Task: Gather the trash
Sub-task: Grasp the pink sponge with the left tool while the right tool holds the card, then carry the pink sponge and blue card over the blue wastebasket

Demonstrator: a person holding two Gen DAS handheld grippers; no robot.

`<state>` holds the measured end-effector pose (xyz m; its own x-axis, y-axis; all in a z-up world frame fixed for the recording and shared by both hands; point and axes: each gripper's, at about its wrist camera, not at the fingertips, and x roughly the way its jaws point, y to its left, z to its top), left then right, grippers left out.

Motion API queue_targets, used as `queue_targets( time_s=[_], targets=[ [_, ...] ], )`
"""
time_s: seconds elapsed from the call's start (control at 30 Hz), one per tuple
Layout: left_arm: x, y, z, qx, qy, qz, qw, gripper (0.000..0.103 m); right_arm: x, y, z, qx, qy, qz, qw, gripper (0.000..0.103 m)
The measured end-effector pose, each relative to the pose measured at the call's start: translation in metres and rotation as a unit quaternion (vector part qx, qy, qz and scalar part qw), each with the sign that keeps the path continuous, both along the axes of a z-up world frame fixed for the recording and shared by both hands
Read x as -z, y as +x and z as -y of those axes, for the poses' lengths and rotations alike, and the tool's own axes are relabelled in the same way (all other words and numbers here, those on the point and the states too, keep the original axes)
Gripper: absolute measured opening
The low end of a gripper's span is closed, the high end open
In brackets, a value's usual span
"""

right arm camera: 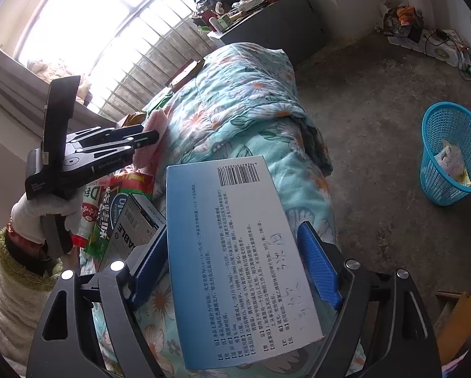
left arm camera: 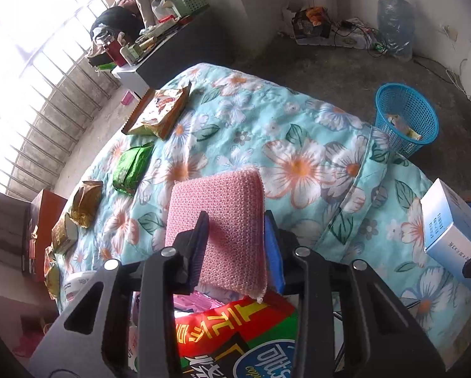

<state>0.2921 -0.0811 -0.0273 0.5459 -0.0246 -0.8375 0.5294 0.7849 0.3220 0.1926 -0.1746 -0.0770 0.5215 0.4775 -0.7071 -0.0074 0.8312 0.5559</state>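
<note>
My left gripper [left arm camera: 235,236] is clamped on a pink knitted scouring sponge [left arm camera: 216,220], pads pinching its lower half so most of it stands clear and visible above the floral turquoise quilt [left arm camera: 298,145]. My right gripper [right arm camera: 232,267] carries a flat pale-blue printed cardboard box [right arm camera: 235,252]; both blue pads touch its long edges, a wide hold that seems meant to stop it twisting. Both pieces ride high because the round blue mesh wastebasket [right arm camera: 450,157] sits on the concrete floor beyond the bed's edge, already holding a few wrappers. Foil snack packets, such as the green one [left arm camera: 133,170], lie on the quilt's far side, judged still to collect.
</note>
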Motion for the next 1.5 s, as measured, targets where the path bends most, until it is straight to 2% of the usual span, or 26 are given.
queue_targets(
  time_s=[0.23, 0.5, 0.57, 0.8, 1.0, 1.07, 1.5],
  targets=[
    [-0.025, -0.019, -0.004, 0.005, -0.026, 0.052, 0.9983, 0.021, 0.002, 0.002, -0.009, -0.015, -0.021, -0.014, 1.000, 0.080],
    [-0.059, -0.061, -0.009, 0.007, -0.049, 0.126, 0.9909, 0.020, -0.003, -0.001, -0.022, -0.027, -0.067, -0.014, 0.997, 0.080],
    [-0.064, -0.073, -0.009, 0.010, -0.052, 0.138, 0.9890, 0.020, -0.004, -0.002, -0.026, -0.034, -0.083, -0.014, 0.996, 0.083],
    [-0.063, -0.098, -0.008, 0.010, -0.070, 0.144, 0.9870, 0.020, -0.004, -0.006, -0.038, -0.050, -0.135, -0.018, 0.989, 0.084],
    [-0.060, -0.111, -0.006, 0.007, -0.072, 0.157, 0.9849, 0.020, -0.005, -0.013, -0.052, -0.062, -0.195, -0.008, 0.979, 0.084],
    [-0.061, -0.114, -0.005, 0.009, -0.072, 0.161, 0.9842, 0.020, -0.005, -0.015, -0.051, -0.058, -0.196, -0.006, 0.979, 0.073],
    [-0.074, -0.132, 0.010, 0.026, -0.072, 0.193, 0.9782, 0.020, -0.021, -0.027, -0.028, -0.010, -0.163, 0.010, 0.987, 0.072]
  ],
)
